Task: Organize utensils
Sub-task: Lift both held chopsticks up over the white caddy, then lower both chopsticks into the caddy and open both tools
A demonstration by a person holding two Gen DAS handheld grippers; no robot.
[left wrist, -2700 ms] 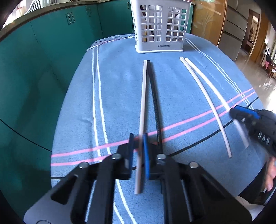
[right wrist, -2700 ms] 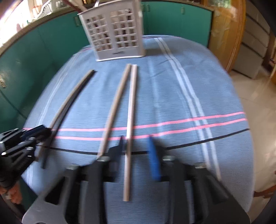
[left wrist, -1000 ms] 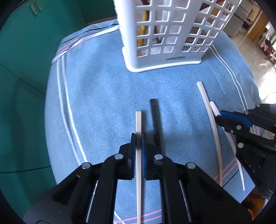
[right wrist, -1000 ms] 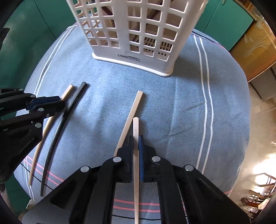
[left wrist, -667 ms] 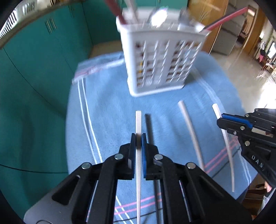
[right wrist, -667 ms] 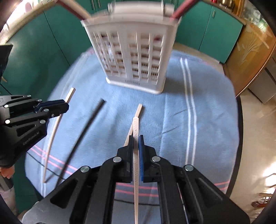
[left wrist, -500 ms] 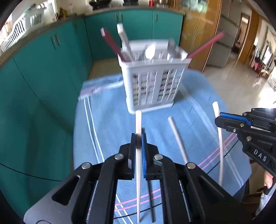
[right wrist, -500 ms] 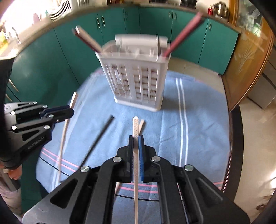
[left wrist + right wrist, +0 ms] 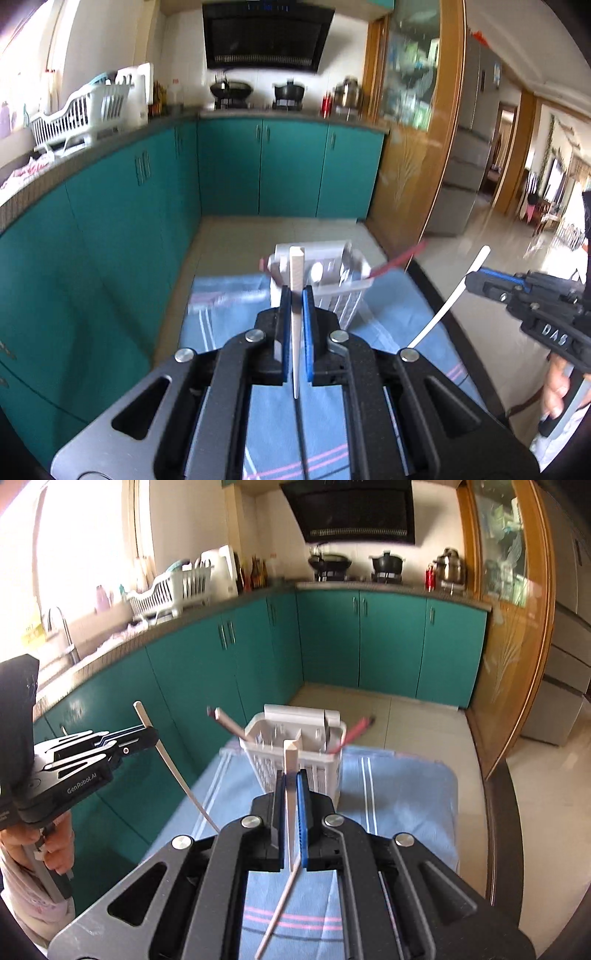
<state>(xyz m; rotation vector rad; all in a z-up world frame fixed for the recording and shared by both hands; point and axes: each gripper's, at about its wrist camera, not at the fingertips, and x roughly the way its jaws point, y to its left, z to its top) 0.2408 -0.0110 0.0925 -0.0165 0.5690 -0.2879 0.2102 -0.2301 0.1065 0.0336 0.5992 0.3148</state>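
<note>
My left gripper (image 9: 295, 295) is shut on a pale chopstick (image 9: 296, 269), held high with its tip pointing at the white utensil basket (image 9: 347, 291) ahead on the blue cloth. My right gripper (image 9: 291, 777) is shut on another pale chopstick (image 9: 291, 760), also raised and pointing at the basket (image 9: 325, 771). The basket holds red and pale utensils. Each gripper shows in the other's view, the right (image 9: 471, 280) and the left (image 9: 153, 734). A black chopstick (image 9: 300, 424) and a pale chopstick (image 9: 277, 912) lie on the cloth below.
The blue striped cloth (image 9: 406, 801) covers a small table with a dark edge (image 9: 498, 812). Teal cabinets (image 9: 110, 229) run along the left and the back. A wooden glass door (image 9: 517, 627) stands at the right. Tiled floor lies beyond the table.
Both grippers have lifted their chopsticks off the cloth and risen higher, tilting up so the kitchen shows. The basket now sits lower and smaller in both views.
</note>
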